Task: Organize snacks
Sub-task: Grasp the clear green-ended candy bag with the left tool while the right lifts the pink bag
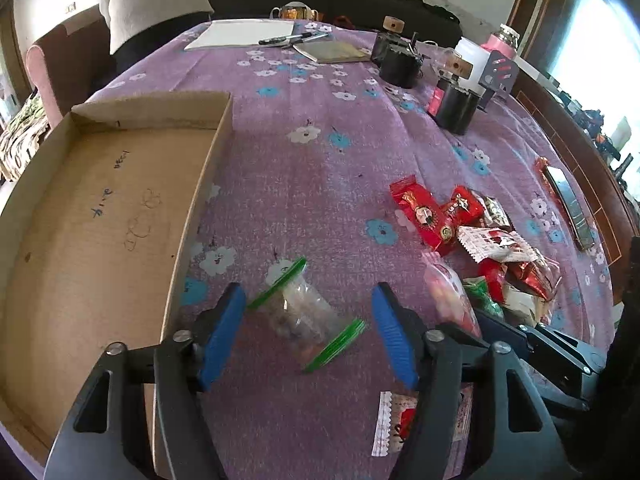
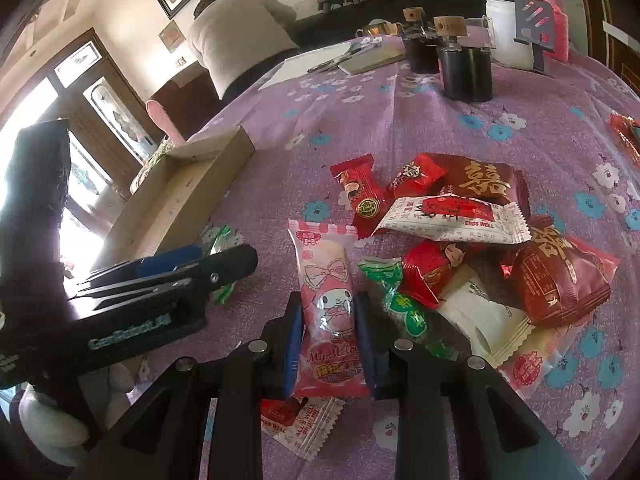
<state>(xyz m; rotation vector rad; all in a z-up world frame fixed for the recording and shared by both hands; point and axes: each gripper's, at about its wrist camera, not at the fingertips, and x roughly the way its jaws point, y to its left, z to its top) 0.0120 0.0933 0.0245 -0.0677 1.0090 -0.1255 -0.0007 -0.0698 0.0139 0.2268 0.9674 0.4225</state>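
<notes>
Pink wrapper first: the pouch [image 2: 329, 308] lay on the table [image 2: 440, 128] at the snack pile's [image 2: 460, 240] edge, pinched between my right tongs [image 2: 326, 340]. I judged its slick film could slip out on the lift toward the box [image 1: 100, 208]. My left tongs [image 1: 308, 332] stood spread wide around a clear bag [image 1: 304, 316], not touching it.

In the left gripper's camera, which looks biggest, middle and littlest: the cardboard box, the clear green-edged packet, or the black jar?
1. cardboard box, by far.
2. and 3. unsure: clear green-edged packet and black jar look alike, and the packet is nearer the camera.
</notes>
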